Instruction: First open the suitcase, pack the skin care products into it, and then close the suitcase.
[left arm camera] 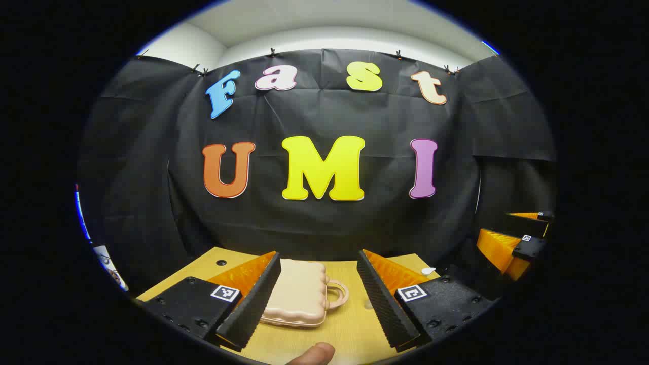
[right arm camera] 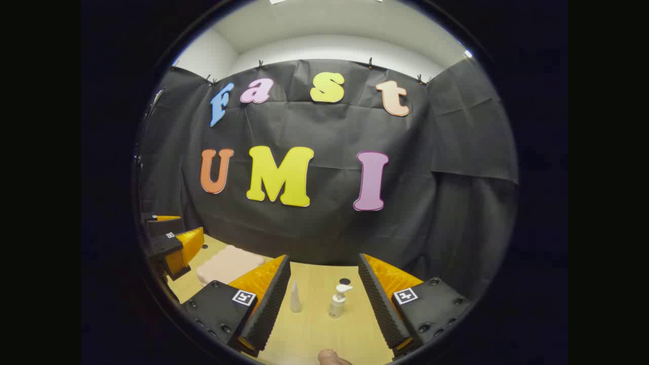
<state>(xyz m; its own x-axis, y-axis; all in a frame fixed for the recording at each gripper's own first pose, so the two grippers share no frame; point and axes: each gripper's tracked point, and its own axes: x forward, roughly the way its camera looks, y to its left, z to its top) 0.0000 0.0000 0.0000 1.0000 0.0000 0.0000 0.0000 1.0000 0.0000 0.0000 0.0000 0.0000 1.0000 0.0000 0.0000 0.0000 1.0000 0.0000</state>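
Note:
A small pale pink suitcase (left arm camera: 299,294) lies flat and closed on the wooden table (left arm camera: 345,329), its handle (left arm camera: 337,293) pointing right. My left gripper (left arm camera: 317,299) is open above the table, its fingers standing either side of the case, apart from it. In the right gripper view, a slim white tube (right arm camera: 294,299) and a pump bottle (right arm camera: 337,300) stand upright on the table between the open fingers of my right gripper (right arm camera: 324,296). The suitcase (right arm camera: 228,263) lies to their left there. The right gripper (left arm camera: 512,243) appears at the far right of the left gripper view, the left gripper (right arm camera: 172,243) at the far left of the right one.
A fingertip (left arm camera: 314,354) shows at the bottom edge of the left gripper view, another (right arm camera: 332,357) at the bottom of the right one. The table has round holes (left arm camera: 221,262) near its back edge, close to the black cloth wall. A small white thing (left arm camera: 428,270) lies at the table's right.

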